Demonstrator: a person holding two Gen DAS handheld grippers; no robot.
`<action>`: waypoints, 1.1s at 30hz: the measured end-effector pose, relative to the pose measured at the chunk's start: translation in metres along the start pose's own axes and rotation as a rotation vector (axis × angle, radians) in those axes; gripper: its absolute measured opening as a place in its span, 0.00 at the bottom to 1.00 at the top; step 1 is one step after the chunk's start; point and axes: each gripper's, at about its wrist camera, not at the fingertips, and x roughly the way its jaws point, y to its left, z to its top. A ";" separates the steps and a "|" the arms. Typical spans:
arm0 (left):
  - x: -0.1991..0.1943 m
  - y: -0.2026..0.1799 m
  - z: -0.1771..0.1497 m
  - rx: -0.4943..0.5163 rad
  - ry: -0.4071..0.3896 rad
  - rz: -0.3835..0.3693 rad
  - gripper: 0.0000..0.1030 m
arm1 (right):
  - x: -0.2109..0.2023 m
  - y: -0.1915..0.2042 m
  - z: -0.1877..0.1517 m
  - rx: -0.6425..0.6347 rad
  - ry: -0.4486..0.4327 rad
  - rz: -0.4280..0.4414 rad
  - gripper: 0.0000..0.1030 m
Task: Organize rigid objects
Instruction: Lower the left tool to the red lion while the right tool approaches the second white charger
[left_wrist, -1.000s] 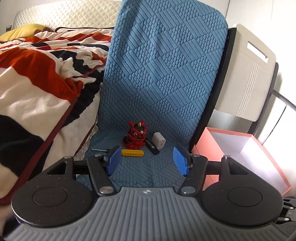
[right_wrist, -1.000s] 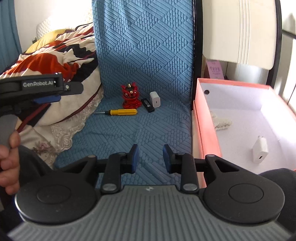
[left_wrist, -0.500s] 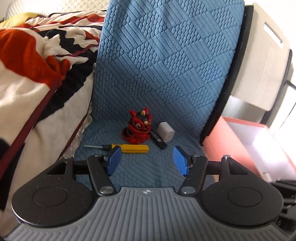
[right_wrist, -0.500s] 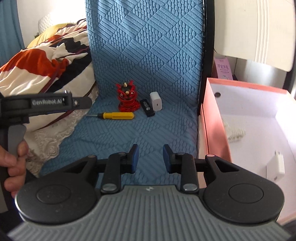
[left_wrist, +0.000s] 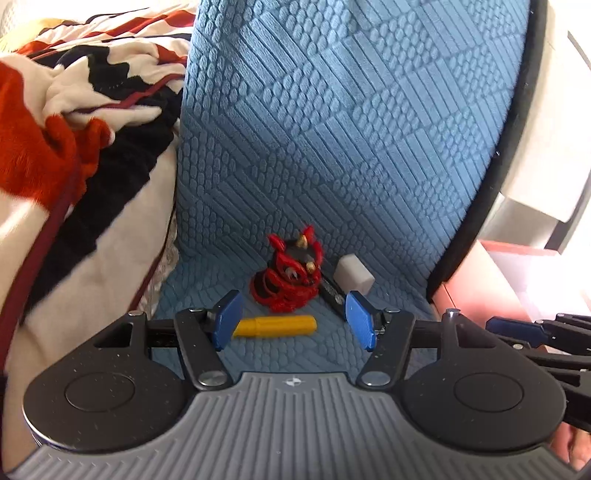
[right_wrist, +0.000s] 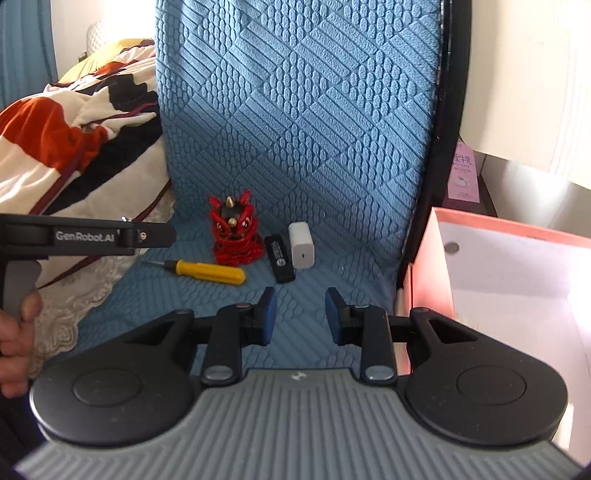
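Observation:
On the blue quilted mat (right_wrist: 314, 129) stand a red lion figurine (right_wrist: 236, 236), a white charger (right_wrist: 301, 245) and a black stick-shaped device (right_wrist: 279, 258), with a yellow screwdriver (right_wrist: 205, 271) lying in front of them. My left gripper (left_wrist: 293, 319) is open just short of the screwdriver (left_wrist: 275, 326) and the figurine (left_wrist: 291, 273), with nothing between its pads. My right gripper (right_wrist: 301, 312) hangs over the mat a little before the black device. Its jaws stand a small gap apart and hold nothing. A hand holds the left gripper's body (right_wrist: 110, 236) at the left of the right wrist view.
A pink box (right_wrist: 428, 266) with a white inside stands open to the right of the mat. A red, black and cream blanket (right_wrist: 74, 140) is heaped on the left. The mat rises steeply behind the objects. A pale cabinet stands behind the box.
Both grippers have moved forward and slightly down towards the group of objects, which now looks larger. The pink box has slid towards the right edge. Neither jaw opening has changed.

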 end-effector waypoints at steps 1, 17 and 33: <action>0.004 0.003 0.003 -0.003 0.003 0.004 0.66 | 0.004 -0.001 0.003 0.001 0.000 0.008 0.31; 0.065 0.036 0.023 -0.100 0.127 -0.017 0.66 | 0.068 -0.016 0.034 0.057 0.039 0.085 0.31; 0.096 0.052 0.025 -0.205 0.194 -0.068 0.66 | 0.117 -0.029 0.041 0.098 0.056 0.046 0.47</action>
